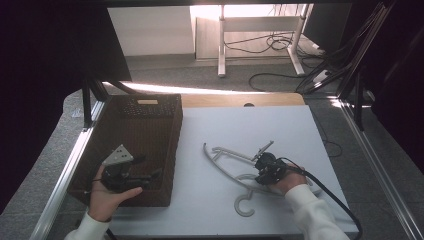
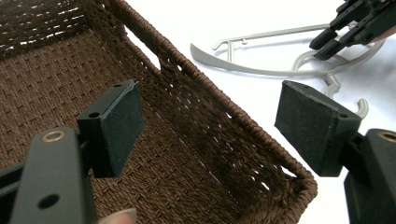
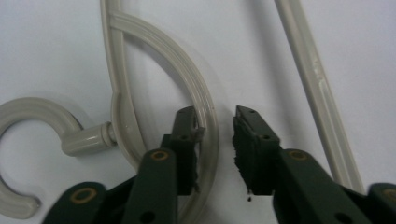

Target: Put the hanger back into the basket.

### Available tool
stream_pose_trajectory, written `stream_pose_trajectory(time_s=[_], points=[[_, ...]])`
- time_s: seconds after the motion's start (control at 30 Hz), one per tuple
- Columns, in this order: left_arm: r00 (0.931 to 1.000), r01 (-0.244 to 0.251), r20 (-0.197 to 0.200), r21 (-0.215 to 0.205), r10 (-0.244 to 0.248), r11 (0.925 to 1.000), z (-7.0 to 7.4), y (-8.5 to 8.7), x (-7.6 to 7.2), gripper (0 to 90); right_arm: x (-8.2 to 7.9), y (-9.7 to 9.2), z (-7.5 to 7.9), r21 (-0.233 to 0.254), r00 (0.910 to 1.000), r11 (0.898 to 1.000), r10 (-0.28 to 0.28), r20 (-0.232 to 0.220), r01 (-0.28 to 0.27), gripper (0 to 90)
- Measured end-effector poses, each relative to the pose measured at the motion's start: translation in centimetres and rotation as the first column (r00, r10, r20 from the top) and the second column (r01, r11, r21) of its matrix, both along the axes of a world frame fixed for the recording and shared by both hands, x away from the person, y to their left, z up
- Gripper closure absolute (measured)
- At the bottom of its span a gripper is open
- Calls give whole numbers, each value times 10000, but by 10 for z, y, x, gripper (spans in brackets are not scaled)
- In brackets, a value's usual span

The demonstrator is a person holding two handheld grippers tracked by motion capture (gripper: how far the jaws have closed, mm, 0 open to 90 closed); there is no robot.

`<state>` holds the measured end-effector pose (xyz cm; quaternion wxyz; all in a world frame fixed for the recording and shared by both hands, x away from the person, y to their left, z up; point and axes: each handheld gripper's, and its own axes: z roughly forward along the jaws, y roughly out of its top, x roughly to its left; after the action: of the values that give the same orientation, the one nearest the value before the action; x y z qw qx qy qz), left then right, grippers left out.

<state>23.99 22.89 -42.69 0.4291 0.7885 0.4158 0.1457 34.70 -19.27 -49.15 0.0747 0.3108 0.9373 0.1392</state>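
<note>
white table (image 1: 280, 125) | brown wicker basket (image 1: 150, 120) | grey hanger (image 1: 225, 165)

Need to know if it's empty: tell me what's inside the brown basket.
The basket shows bare woven floor; the left gripper hovers over it. The corner beneath that hand is covered.

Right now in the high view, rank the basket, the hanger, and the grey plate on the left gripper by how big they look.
1. Brown woven basket, clearly largest.
2. Beige hanger, long but thin.
3. Grey three-cornered plate, smallest, though it sits higher and nearer the camera, which flatters it slightly.
</note>
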Motion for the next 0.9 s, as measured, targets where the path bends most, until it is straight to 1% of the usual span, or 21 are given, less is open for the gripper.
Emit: stream_pose_trajectory(time_s=[0.07, 0.3, 0.37, 0.4, 0.43, 0.47, 0.5, 0.53, 0.63, 0.67, 0.7, 0.73, 0.8, 0.83, 0.9], points=[[10000, 3, 10, -8, -3, 10000, 0, 0, 0, 229, 0, 2, -2, -50, 9999, 10000, 78, -97, -78, 784], [10000, -47, 21, -12, 47, 10000, 0, 1, 0, 229, -1, 2, -1, -95, 9998, 9998, 165, -85, -166, 801], [10000, -56, 46, -15, 56, 10000, 1, 2, 0, 229, -1, 1, 0, -77, 10000, 9999, 70, -13, -71, 809], [10000, -71, 58, -27, 71, 10000, 1, 2, 0, 229, 0, 1, 2, 32, 10000, 10000, -67, -14, 67, 810], [10000, -71, 58, -27, 71, 10000, 1, 2, 0, 229, 0, 1, 2, 32, 10000, 10000, -67, -14, 67, 810], [9999, -86, 78, -31, 86, 10000, 2, 2, 0, 229, 1, -1, 6, 229, 10000, 9997, -66, 55, 65, 811], [9999, -114, 95, -65, 114, 9999, 2, 2, 0, 229, 2, -2, 8, 319, 9999, 9995, -85, 73, 82, 812], [9999, -123, 99, -80, 124, 9999, 2, 2, -1, 229, 2, -2, 8, 319, 9999, 9995, -85, 73, 82, 812], [9999, -117, 91, -55, 117, 9999, 2, 2, -1, 229, 3, -2, 14, 376, 9995, 9992, -155, 280, 144, 812], [9999, -102, 82, -47, 102, 9999, 2, 2, 0, 229, 3, -3, 20, 605, 9991, 9979, -237, 365, 214, 813], [9999, -102, 82, -47, 102, 9999, 2, 2, 0, 229, 3, -3, 20, 605, 9991, 9979, -237, 365, 214, 813], [9999, -99, 85, -57, 99, 9999, 2, 1, -1, 229, 5, -3, 26, 853, 9986, 9961, -256, 455, 216, 813], [9999, -102, 110, -59, 102, 9999, 2, 1, -1, 229, 5, -3, 28, 940, 9985, 9954, -249, 494, 202, 813], [9999, -101, 115, -61, 101, 9999, 2, 1, -1, 229, 7, -4, 34, 1128, 9982, 9934, -285, 532, 224, 814], [9999, -119, 115, -68, 120, 9999, 2, 2, -1, 229, 8, -5, 40, 1417, 9981, 9896, -313, 530, 235, 814]])
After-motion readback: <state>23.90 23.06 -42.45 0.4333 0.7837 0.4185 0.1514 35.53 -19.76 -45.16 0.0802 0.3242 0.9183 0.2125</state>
